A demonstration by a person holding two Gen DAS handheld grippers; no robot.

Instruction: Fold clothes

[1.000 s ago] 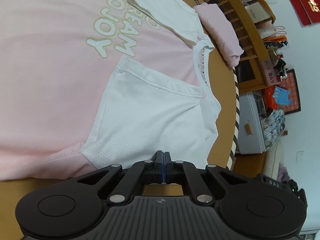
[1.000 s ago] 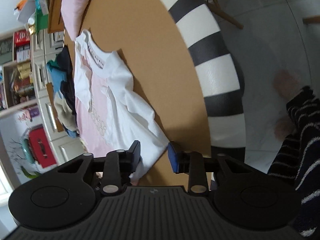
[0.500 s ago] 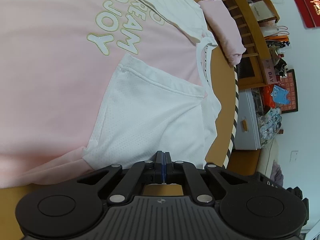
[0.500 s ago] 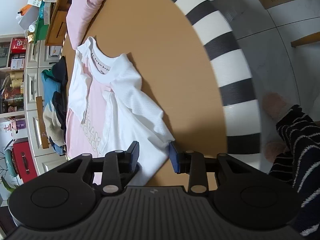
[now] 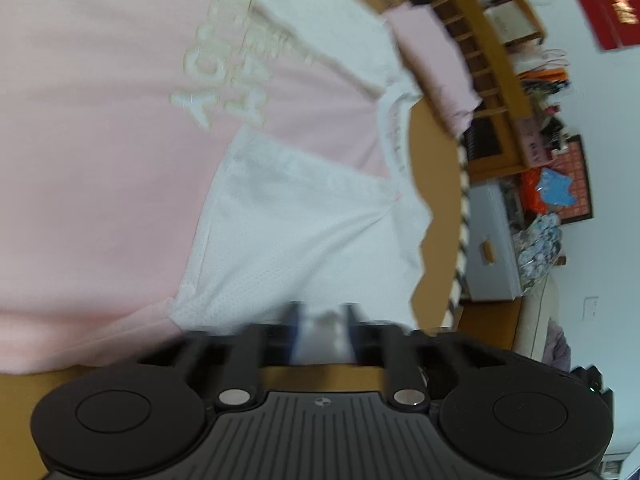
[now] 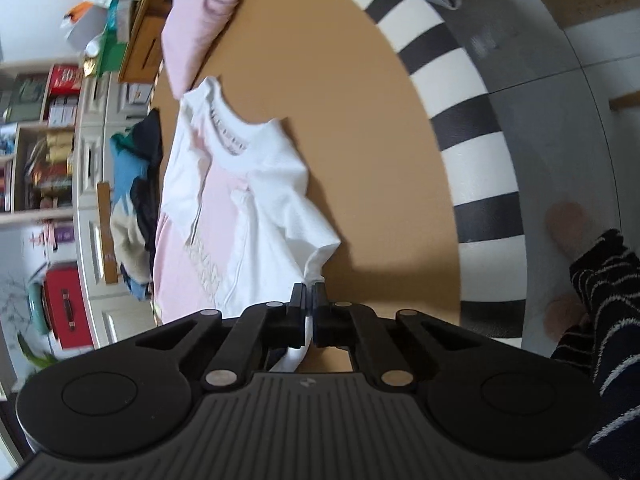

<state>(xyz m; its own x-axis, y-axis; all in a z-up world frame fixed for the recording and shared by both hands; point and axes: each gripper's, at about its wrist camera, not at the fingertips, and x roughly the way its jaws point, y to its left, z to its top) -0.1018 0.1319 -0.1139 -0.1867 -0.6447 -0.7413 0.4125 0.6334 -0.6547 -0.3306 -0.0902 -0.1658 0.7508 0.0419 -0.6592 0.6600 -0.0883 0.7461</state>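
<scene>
Wooden rack (image 6: 138,28) holds boxes; right gripper (image 6: 308,300) pinches T-shirt (image 6: 260,216) sleeve

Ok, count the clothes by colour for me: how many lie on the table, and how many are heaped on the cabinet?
Pink and white T-shirt: 1
Plain pink folded garment: 1
Mixed dark and blue heap on the cabinet: 1 pile, pieces too tangled to count
Total on the table: 2

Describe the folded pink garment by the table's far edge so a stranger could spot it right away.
Start at the round tan table and go to its far edge, beside the wooden rack. The folded pink garment lies just past the neckline of the spread pink-and-white t-shirt. Unlike that shirt, it is plain pink and bundled.
</scene>
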